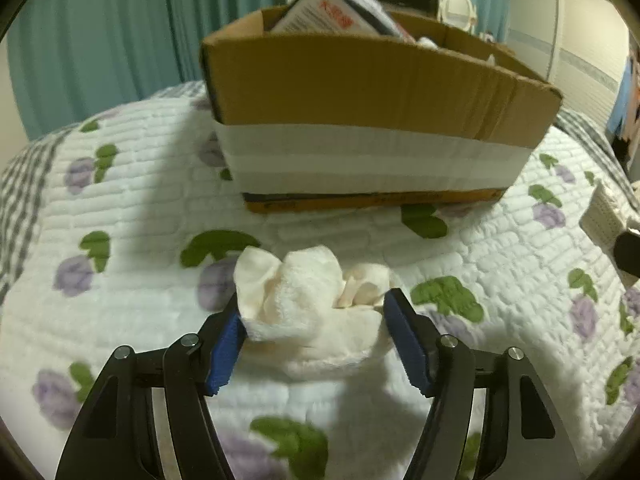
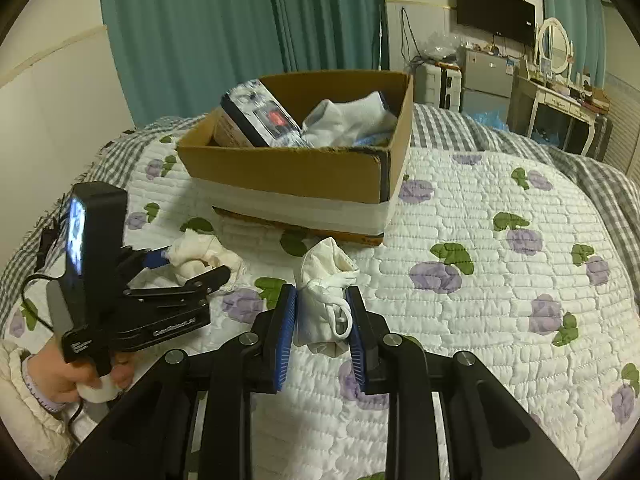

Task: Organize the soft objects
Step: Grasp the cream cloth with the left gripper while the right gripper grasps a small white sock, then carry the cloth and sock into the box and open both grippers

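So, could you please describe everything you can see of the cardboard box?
The cardboard box is brown corrugated card, open-topped, with wide white bands round its lower walls and an orange strip at the base. It sits flat on the floral quilt, beyond both grippers, touching neither. Inside lean a printed package and pale socks.

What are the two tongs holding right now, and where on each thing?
Left tongs pinch a crumpled cream fleece cloth around its middle. Right tongs squeeze a white fabric sock at its bunched lower part.
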Demonstrator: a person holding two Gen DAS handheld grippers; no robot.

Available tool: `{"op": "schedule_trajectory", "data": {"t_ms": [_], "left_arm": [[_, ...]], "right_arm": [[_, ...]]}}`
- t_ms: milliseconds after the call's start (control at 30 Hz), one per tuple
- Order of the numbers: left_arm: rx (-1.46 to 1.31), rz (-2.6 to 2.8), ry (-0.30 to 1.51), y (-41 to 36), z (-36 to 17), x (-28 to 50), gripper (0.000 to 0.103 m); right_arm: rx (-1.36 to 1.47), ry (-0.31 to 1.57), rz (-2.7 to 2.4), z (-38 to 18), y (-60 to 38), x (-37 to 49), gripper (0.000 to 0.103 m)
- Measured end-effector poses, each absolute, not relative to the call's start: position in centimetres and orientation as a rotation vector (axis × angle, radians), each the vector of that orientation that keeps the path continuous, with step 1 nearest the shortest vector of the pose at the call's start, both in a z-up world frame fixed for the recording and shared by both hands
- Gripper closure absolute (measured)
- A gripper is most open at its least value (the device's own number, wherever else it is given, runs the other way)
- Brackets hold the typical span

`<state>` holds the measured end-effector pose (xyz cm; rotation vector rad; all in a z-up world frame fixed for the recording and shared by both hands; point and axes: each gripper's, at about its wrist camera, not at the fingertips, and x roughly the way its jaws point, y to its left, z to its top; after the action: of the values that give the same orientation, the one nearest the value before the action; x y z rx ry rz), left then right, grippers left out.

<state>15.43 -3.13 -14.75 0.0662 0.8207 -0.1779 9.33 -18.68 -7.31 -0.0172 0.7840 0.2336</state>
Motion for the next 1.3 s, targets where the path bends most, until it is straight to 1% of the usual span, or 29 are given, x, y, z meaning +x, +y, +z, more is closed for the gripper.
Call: {"op": "schedule_trajectory", "data": {"t_ms": [33, 133, 167, 200, 267, 333, 500, 600, 700, 833, 1000, 1033, 1067, 1100, 1133, 1167, 1200, 1233, 1267, 1300], "left_arm": [[0.051, -0.196, 0.826, -3.1, -14.8, 15.7, 0.058], [0.033, -0.231, 0.834, -2.8, -14.9, 15.9, 0.079], [0.025, -0.243, 0.826, -2.7, -14.7, 15.6, 0.084], [0.022, -0.251, 0.824, -2.5, -14.5, 15.5, 0.085], [0.016, -0.261, 0.796, -2.2, -13.4, 14.6, 0.085], [-0.002, -0.281, 0.737, -1.8, -11.2, 13.3, 0.086], [0.002, -0.312, 0.554, -1.1, -3.1, 10.9, 0.085], [-0.018, -0.329, 0.490, -0.9, 1.3, 11.9, 0.085], [0.038, -0.296, 0.419, -1.7, 4.8, 14.2, 0.085], [0.037, -0.312, 0.432, -2.8, 5.6, 18.7, 0.084], [0.031, -0.318, 0.494, -4.1, 2.9, 23.7, 0.079], [0.032, -0.317, 0.494, -4.2, 2.7, 24.0, 0.078], [0.039, -0.314, 0.498, -4.3, 2.3, 24.5, 0.071], [0.055, -0.290, 0.502, -4.4, 1.7, 25.2, 0.052], [0.063, -0.276, 0.499, -4.5, 1.4, 25.2, 0.040], [0.070, -0.266, 0.493, -4.5, 1.1, 25.5, 0.040], [0.072, -0.248, 0.493, -4.4, 0.8, 25.8, 0.039], [0.065, -0.240, 0.515, -4.1, 0.5, 26.3, 0.038], [0.053, -0.243, 0.525, -3.9, 0.6, 26.6, 0.038], [0.034, -0.239, 0.534, -3.6, 0.5, 26.8, 0.038]], "right_arm": [[-0.017, 0.789, 0.233, -7.5, -18.7, 9.6, 0.079], [-0.017, 0.798, 0.232, -7.8, -18.9, 10.1, 0.079], [-0.017, 0.797, 0.233, -7.8, -19.0, 10.2, 0.078], [-0.016, 0.796, 0.235, -7.8, -19.0, 10.2, 0.079], [-0.007, 0.792, 0.240, -7.5, -19.1, 10.3, 0.078], [-0.003, 0.777, 0.249, -6.7, -19.1, 10.1, 0.079], [-0.014, 0.685, 0.274, -2.5, -19.1, 10.0, 0.079], [-0.050, 0.611, 0.282, 1.2, -18.7, 11.4, 0.079], [-0.077, 0.566, 0.292, 4.2, -17.9, 14.0, 0.079], [-0.095, 0.546, 0.294, 5.8, -16.9, 17.9, 0.079], [-0.054, 0.580, 0.295, 4.7, -16.5, 23.8, 0.078], [-0.046, 0.586, 0.295, 4.2, -16.6, 24.7, 0.078], [-0.041, 0.595, 0.296, 3.5, -16.6, 25.8, 0.078], [-0.042, 0.603, 0.295, 2.9, -16.7, 26.5, 0.077], [-0.047, 0.617, 0.288, 2.3, -16.7, 27.3, 0.073], [-0.052, 0.624, 0.277, 1.6, -16.7, 27.9, 0.054], [-0.052, 0.621, 0.265, 1.2, -16.8, 28.2, 0.041], [-0.047, 0.616, 0.250, 0.9, -17.0, 28.4, 0.017], [-0.028, 0.610, 0.235, 0.6, -17.5, 28.5, 0.015], [-0.002, 0.605, 0.239, 0.4, -18.0, 28.5, 0.015]]}}
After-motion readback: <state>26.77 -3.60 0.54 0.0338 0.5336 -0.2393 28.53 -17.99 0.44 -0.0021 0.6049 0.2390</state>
